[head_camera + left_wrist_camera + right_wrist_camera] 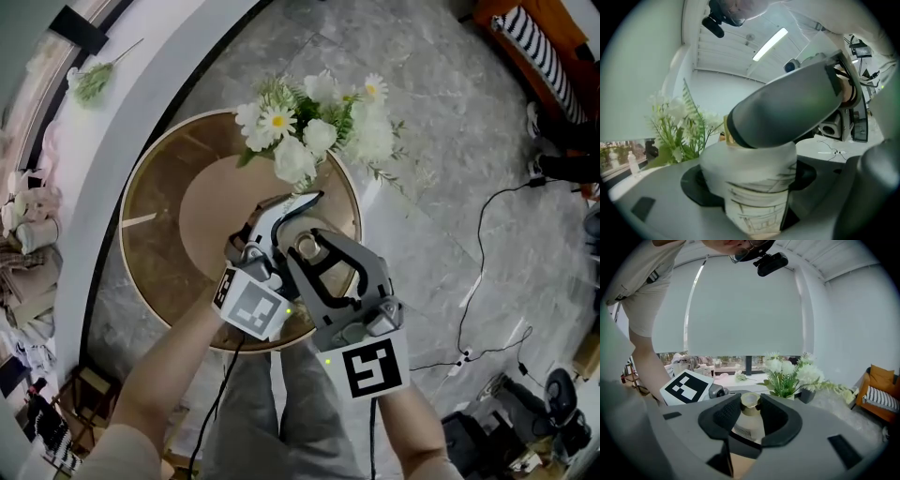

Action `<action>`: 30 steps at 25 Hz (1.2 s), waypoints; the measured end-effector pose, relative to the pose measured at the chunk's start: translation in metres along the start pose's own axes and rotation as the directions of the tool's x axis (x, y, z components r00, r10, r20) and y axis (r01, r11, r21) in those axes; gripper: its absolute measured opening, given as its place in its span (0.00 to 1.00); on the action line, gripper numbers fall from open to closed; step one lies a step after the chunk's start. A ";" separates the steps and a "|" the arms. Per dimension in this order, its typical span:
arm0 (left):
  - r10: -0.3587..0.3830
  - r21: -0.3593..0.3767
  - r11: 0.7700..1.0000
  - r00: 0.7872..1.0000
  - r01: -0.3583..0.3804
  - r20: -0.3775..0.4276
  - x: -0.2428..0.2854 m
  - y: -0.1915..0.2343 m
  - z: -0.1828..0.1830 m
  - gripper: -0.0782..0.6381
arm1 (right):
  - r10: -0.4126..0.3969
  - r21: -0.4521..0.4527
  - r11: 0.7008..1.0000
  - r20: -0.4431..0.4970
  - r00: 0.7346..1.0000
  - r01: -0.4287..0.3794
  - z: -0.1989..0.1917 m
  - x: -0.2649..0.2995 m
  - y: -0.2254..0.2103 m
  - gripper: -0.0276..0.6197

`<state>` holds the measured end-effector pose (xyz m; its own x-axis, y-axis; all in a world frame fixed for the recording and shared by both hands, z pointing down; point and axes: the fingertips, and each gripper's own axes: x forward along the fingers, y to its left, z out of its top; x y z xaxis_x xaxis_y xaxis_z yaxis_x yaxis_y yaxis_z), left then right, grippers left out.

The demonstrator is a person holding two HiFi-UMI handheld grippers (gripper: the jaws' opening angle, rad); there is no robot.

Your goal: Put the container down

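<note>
Both tongs are clamped on the white, line-drawn container with gold cap (754, 199): left gripper (749, 180) on the body, right gripper (750, 411) at the neck. It sits upright at frame centre, over the round brown wooden table (159, 216). Base faces down; I can't tell if it's touching.

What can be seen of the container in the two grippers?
The container is white, with dark line sketches on its side and a gold-coloured top. It stands roughly upright above the wooden table, near the flowers. The left gripper has its jaws clamped on the body; the right gripper, on the gold top. Whether it touches the table is hidden.
</note>
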<state>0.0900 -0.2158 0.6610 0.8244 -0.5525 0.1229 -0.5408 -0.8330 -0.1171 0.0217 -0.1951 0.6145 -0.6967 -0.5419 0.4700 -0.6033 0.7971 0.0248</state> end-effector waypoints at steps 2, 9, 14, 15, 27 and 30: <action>0.013 -0.024 1.000 1.000 -0.013 -0.010 0.003 0.004 -0.016 0.60 | 0.000 0.014 1.000 0.010 1.000 0.000 -0.010 0.011 -0.003 0.24; 0.059 -0.052 0.997 0.991 -0.065 -0.120 0.013 0.011 -0.072 0.60 | -0.014 0.076 0.997 0.041 0.999 0.011 -0.044 0.043 -0.012 0.24; 0.087 -0.073 0.992 0.970 -0.106 -0.225 0.015 0.014 -0.111 0.60 | -0.016 0.058 0.998 0.021 1.000 0.015 -0.068 0.063 -0.013 0.24; 0.080 -0.082 0.991 0.967 -0.102 -0.240 0.016 0.013 -0.116 0.60 | -0.021 0.067 0.998 0.023 1.000 0.019 -0.071 0.066 -0.014 0.24; 0.082 -0.162 0.977 0.948 -0.137 -0.309 0.022 0.027 -0.154 0.60 | -0.059 0.050 0.997 0.040 0.997 0.057 -0.095 0.092 -0.031 0.24; 0.094 -0.159 0.975 0.941 -0.152 -0.326 0.021 0.034 -0.162 0.60 | -0.056 0.008 0.998 0.047 0.997 0.056 -0.099 0.098 -0.032 0.24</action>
<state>0.0621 -0.2602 0.8191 0.6705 -0.6077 0.4257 -0.6797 -0.7331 0.0240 0.0107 -0.2473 0.7475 -0.6795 -0.5976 0.4256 -0.6442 0.7636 0.0437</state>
